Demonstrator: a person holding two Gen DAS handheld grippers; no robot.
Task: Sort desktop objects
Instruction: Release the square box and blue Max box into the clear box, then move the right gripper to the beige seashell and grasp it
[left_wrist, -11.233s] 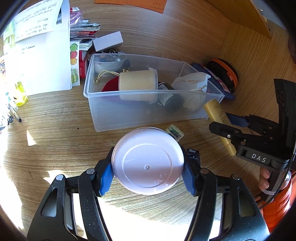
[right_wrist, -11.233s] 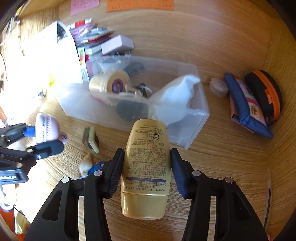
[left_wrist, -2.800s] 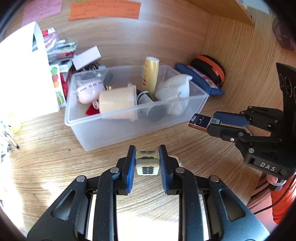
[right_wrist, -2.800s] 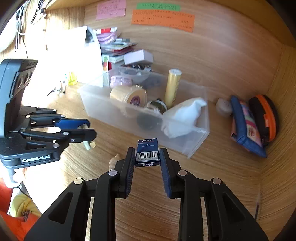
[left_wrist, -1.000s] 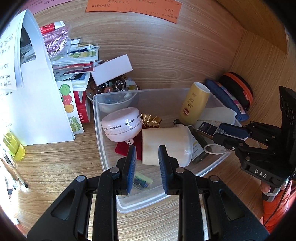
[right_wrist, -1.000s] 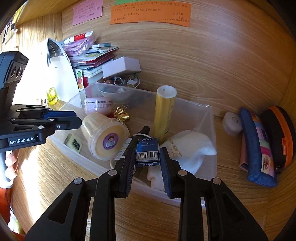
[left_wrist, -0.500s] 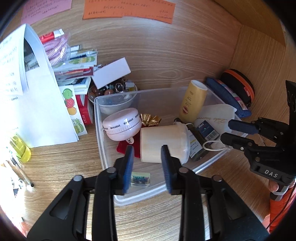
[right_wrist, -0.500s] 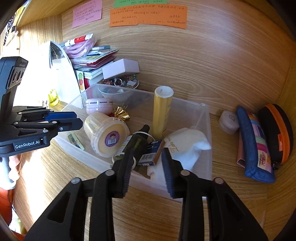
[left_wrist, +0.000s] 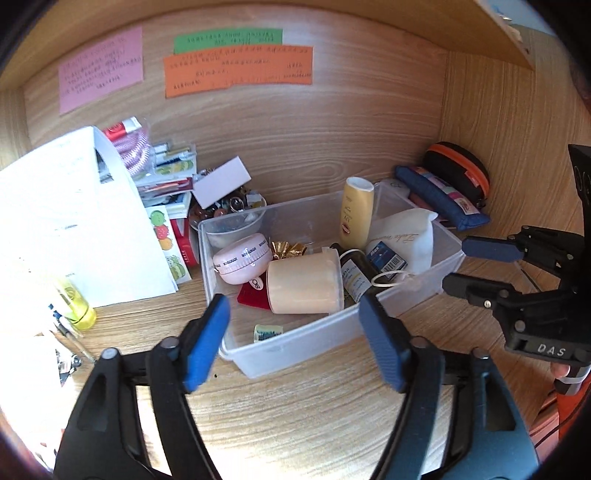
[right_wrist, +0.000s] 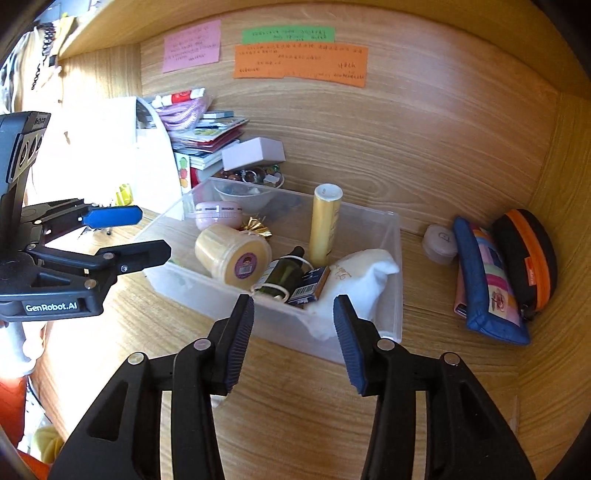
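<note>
A clear plastic bin sits on the wooden desk. It holds a pink timer, a cream jar, a yellow tube, a dark bottle, a blue Max box, a white cloth and a small eraser-like block. My left gripper is open and empty above the bin's near wall. My right gripper is open and empty, just before the bin.
A white paper stand, stacked booklets and a bowl of trinkets are left of the bin. A blue pencil case, an orange-trimmed pouch and a small round case lie at the right, by the side wall.
Both grippers have opened wide and drawn back from the bin. The small block and the blue Max box now lie inside the bin, released.
</note>
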